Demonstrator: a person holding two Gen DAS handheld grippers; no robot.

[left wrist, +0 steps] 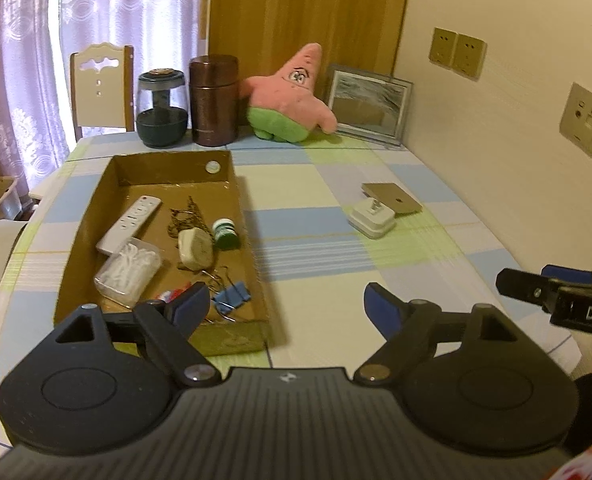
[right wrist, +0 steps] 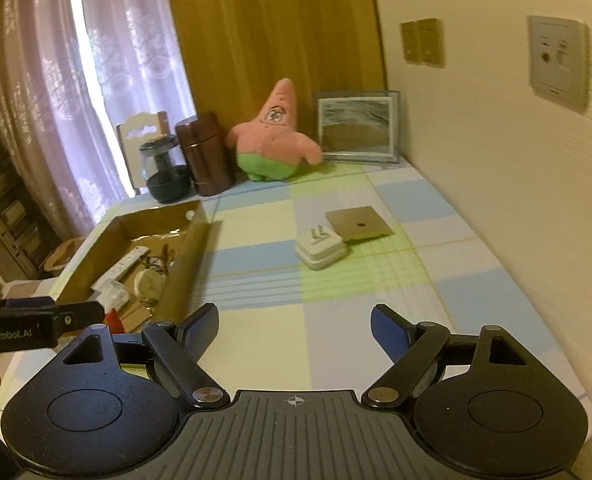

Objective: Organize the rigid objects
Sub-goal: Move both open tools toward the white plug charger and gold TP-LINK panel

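Closest in, the left gripper (left wrist: 286, 304) has its blue-padded jaws spread wide with nothing between them, hanging over the near end of the shallow brown cardboard tray (left wrist: 256, 248). The right gripper (right wrist: 294, 330) is the same deal: jaws released, empty, over the pastel checked tablecloth (right wrist: 264, 340).

Inside the tray, nearest first: a blue binder clip (left wrist: 232, 296), some wire hooks, a clear plastic box of white floss picks (left wrist: 128, 270), a cream oval tape measure (left wrist: 195, 249), a small green-capped bottle (left wrist: 226, 234), a white slim remote control (left wrist: 130, 218) and a tangle of dark chain, I think, it's too blurry to be sure.

Out on the cloth, well apart from the tray toward the wall side, sits a white square plug adapter (right wrist: 320, 249) with its two prongs pointing up, and touching its far edge a flat gold-tan square plate (right wrist: 359, 223) with a small dark hole in the middle. Both are still outside the tray.

Along the far edge of the table: a dark glass jar (left wrist: 160, 112), a tall copper-brown metal canister (left wrist: 214, 100), a pink starfish plush toy with green shorts (left wrist: 292, 96), and a silver-framed picture (left wrist: 367, 104) leaning against the wall.
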